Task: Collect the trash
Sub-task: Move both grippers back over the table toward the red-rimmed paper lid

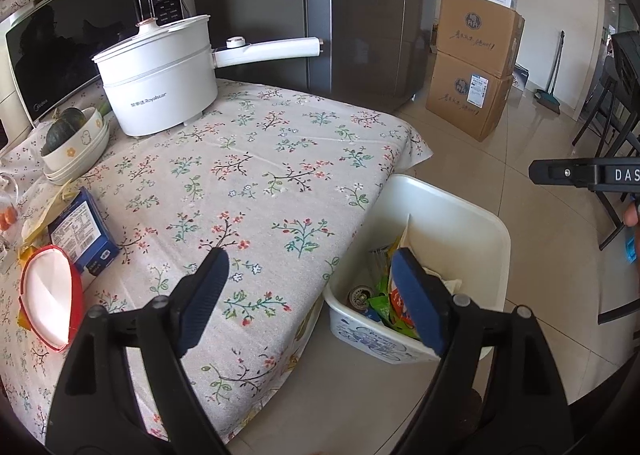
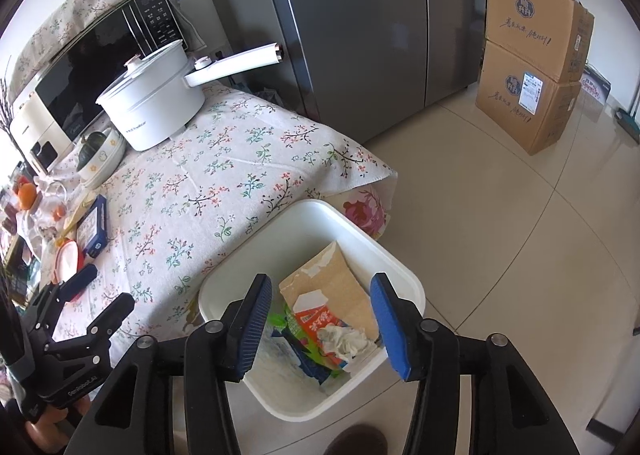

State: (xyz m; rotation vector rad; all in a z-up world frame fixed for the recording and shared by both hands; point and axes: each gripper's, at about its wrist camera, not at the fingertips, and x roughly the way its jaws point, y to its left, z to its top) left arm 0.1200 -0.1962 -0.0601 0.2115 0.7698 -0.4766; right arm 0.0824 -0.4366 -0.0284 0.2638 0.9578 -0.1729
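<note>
Left wrist view: left gripper point(image 1: 308, 287) spread wide, empty, over the table edge; red-rimmed lid point(image 1: 50, 297) and blue box point(image 1: 86, 233) lie to its left, nearer this hand.
Right wrist view: right gripper point(image 2: 320, 325) parted, empty, above white bin point(image 2: 400, 267) with trash inside.

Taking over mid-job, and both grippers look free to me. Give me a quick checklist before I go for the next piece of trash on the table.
1. Left gripper empty, jaws open: ok.
2. Right gripper empty, jaws open above the white bin: ok.
3. Crumpled tissue and wrappers lie inside the bin: ok.
4. Room left in the bin: ok.
5. Red-rimmed lid and blue box on the tablecloth, unobstructed: ok.
6. Whether those two are trash: cannot tell.
</note>
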